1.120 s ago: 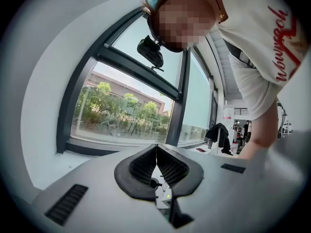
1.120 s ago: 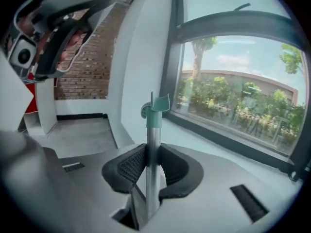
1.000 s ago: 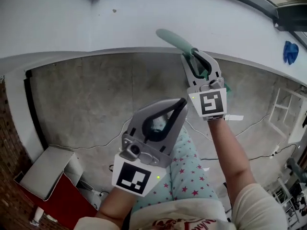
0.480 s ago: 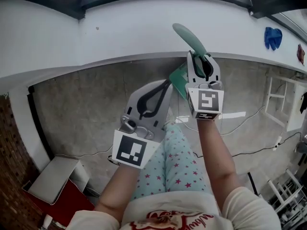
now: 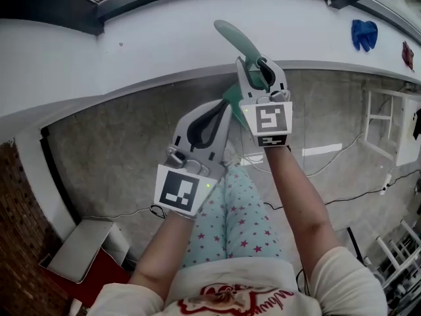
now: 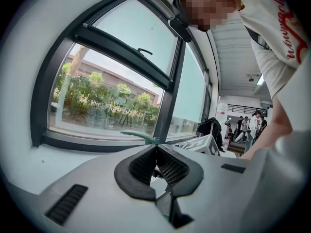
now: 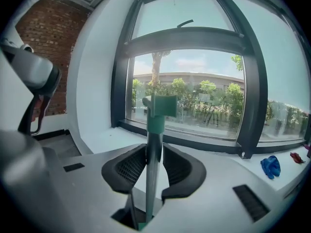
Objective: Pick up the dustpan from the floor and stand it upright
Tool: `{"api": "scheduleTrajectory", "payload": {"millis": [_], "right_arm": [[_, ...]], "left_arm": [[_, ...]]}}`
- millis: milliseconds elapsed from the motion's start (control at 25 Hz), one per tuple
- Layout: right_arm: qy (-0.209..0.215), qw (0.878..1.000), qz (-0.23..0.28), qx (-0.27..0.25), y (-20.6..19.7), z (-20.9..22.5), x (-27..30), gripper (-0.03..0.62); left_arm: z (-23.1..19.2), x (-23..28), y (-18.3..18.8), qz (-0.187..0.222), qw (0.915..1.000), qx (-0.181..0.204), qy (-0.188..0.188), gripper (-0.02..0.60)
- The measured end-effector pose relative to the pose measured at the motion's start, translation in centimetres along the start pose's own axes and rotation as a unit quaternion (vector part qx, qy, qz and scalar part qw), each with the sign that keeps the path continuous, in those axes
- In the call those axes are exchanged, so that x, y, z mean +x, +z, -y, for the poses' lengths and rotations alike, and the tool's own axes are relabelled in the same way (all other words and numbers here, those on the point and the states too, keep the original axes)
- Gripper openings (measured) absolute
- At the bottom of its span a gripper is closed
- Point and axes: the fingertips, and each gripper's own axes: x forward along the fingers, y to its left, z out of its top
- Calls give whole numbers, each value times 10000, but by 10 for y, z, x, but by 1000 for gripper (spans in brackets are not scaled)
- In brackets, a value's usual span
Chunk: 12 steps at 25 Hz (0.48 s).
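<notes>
**Head view:** The right gripper (image 5: 258,64) clamps the dustpan (image 5: 231,97) by its long handle (image 5: 235,38). It holds it clear of the concrete floor (image 5: 112,157), with the handle slanting up towards the white window ledge (image 5: 151,58). Gripping near the pan probably makes it easier to tip upright. The left gripper (image 5: 227,106) has its jaws closed and sits just beside the pan. Cables (image 5: 329,166), a white rack (image 5: 380,120) and a grey box (image 5: 79,249) lie well apart.

**Left gripper view:** The pads (image 6: 170,166) meet at the tips with nothing between them. The green handle (image 6: 138,135) shows beyond.

**Right gripper view:** The 2 pads (image 7: 129,166) flank the handle (image 7: 154,130). The jaws have just eased slightly wider. A blue cloth (image 7: 270,166) lies on the sill.
</notes>
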Motion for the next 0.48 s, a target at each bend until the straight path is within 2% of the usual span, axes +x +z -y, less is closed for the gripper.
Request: {"api": "scheduleTrajectory", "payload": {"millis": [200,480], "right_arm": [[41,10000,8,56,4,3,0,108],[63,9996,-80,278,0,3,-16,164]], "left_arm": [[3,-4,4,-5,10000,25,11,21],[2,-12,14,43,9999,123,-41,21]]}}
